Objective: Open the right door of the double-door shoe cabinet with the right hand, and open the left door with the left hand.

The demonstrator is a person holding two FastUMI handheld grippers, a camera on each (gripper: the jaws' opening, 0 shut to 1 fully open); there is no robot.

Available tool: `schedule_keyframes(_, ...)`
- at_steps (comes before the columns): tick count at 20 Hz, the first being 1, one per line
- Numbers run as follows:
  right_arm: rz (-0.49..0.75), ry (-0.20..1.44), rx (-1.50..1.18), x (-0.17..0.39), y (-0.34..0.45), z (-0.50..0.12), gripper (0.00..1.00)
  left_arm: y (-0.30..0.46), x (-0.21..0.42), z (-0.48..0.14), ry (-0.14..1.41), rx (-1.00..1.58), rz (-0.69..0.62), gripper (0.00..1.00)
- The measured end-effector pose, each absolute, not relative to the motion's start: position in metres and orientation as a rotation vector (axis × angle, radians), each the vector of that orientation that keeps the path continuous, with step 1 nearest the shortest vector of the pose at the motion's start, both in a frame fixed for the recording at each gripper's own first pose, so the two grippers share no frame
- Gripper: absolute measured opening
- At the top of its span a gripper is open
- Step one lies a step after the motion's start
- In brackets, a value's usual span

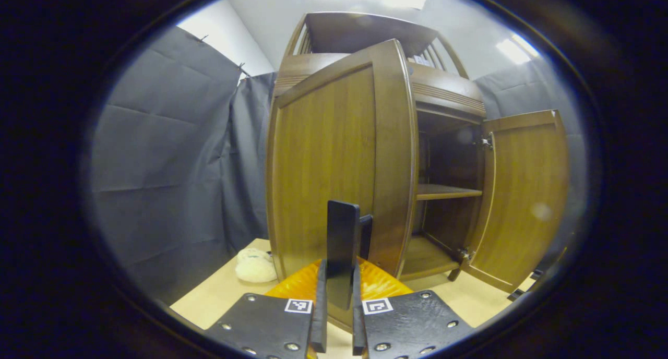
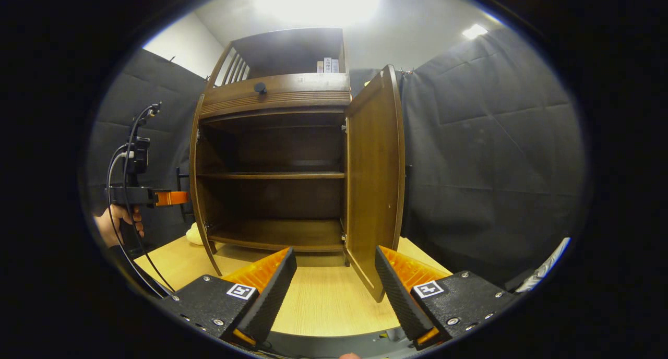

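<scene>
While left gripper [image 1: 342, 244] fingers pinch the left door [image 1: 334, 160] handle [image 1: 365, 234], right gripper [image 2: 334, 280] gapes before the right door [image 2: 373, 181]

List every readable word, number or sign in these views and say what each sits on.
No text can be read.
Square coded markers on the right tongs and on the left tongs: patterns, not words.
Labels on small boxes on the shoe cabinet's top shelf: too small to read.

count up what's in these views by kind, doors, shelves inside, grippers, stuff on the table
open cabinet doors: 2, left door and right door
shelves inside: 1, middle shelf
grippers: 2, left gripper and right gripper
plush toys on the table: 1, plush toy
total: 6
</scene>
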State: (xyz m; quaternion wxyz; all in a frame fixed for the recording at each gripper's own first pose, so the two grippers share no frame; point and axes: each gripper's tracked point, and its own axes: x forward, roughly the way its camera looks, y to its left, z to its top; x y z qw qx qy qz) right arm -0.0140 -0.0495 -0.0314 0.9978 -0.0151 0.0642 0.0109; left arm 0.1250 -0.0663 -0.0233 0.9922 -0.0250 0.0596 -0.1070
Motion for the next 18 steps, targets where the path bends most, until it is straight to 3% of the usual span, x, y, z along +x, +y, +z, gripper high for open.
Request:
schedule_keyframes(5,0.049,0.128,-0.03,-0.017,-0.044,-0.032,0.94,-0.065,0.125,-0.023,0.115,-0.049,-0.181,0.24)
schedule_keyframes(6,0.054,0.127,-0.03,-0.018,-0.043,-0.031,0.94,-0.064,0.125,-0.024,0.114,-0.045,-0.17,0.2)
schedule_keyframes(7,0.06,0.127,-0.03,-0.018,-0.042,-0.032,0.94,-0.064,0.126,-0.024,0.115,-0.047,-0.161,0.24)
schedule_keyframes(9,0.074,0.13,-0.032,-0.018,-0.04,-0.032,0.94,-0.062,0.125,-0.022,0.116,-0.051,-0.144,0.2)
schedule_keyframes(13,0.1,0.126,-0.033,-0.019,-0.036,-0.03,0.94,-0.061,0.124,-0.024,0.132,-0.047,-0.11,0.24)
schedule_keyframes(15,0.11,0.124,-0.038,-0.019,-0.035,-0.031,0.94,-0.055,0.127,-0.022,0.127,-0.056,-0.071,0.15)
schedule_keyframes(17,0.123,0.127,-0.045,-0.018,-0.031,-0.032,0.94,-0.054,0.128,-0.015,0.123,-0.059,-0.036,0.18)
schedule_keyframes(18,0.128,0.129,-0.048,-0.017,-0.027,-0.032,0.93,-0.053,0.126,-0.011,0.124,-0.068,-0.028,0.11)
